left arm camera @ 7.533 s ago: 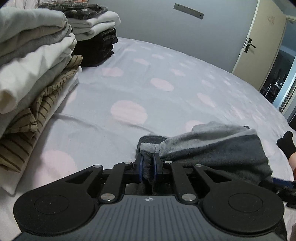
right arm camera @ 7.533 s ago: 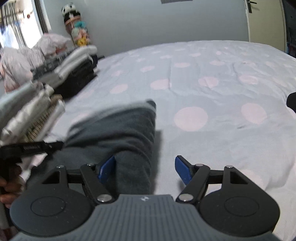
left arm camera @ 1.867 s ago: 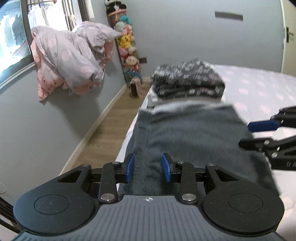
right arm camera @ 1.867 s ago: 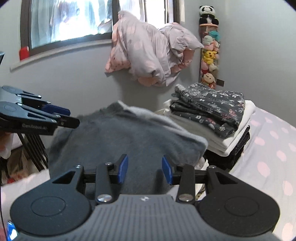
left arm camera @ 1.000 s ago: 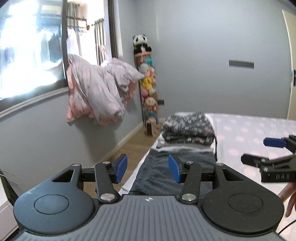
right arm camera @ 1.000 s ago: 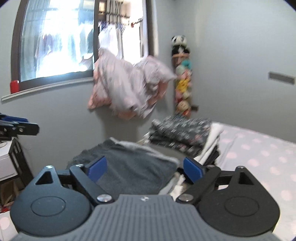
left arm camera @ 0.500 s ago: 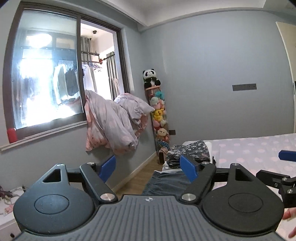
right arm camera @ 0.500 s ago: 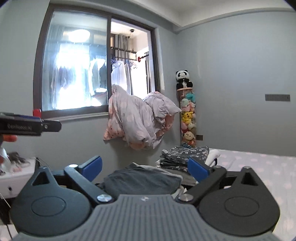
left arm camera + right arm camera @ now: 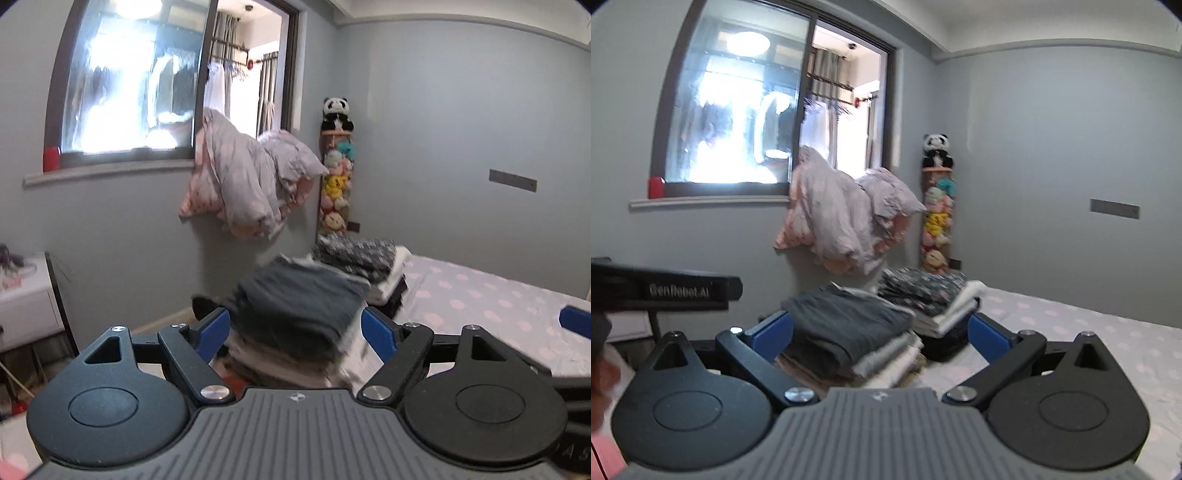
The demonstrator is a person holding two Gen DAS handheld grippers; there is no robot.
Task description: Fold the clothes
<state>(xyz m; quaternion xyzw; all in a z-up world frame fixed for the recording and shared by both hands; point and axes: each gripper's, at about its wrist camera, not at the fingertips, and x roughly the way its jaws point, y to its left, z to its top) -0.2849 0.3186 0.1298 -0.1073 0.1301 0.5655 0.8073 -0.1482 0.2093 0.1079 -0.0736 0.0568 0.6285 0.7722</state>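
The folded dark grey garment (image 9: pixel 295 299) lies on top of the near stack of folded clothes (image 9: pixel 882 363) at the bed's corner; it also shows in the right wrist view (image 9: pixel 846 321). My left gripper (image 9: pixel 295 330) is open and empty, held back from the stack. My right gripper (image 9: pixel 881 330) is open and empty, also back from it. The left gripper's body (image 9: pixel 665 290) shows at the left of the right wrist view. A blue finger of the right gripper (image 9: pixel 574 319) shows at the right edge of the left wrist view.
A second stack topped by a dark floral garment (image 9: pixel 923 286) stands behind the first. The dotted bed sheet (image 9: pixel 498 299) stretches to the right. A duvet (image 9: pixel 251 184) hangs from the window sill. A column of plush toys (image 9: pixel 336 173) stands in the corner. A white cabinet (image 9: pixel 26 299) is at left.
Both grippers have let go of the grey garment on the stack, opened wide and pulled back and up. The stack now looks smaller and farther away.
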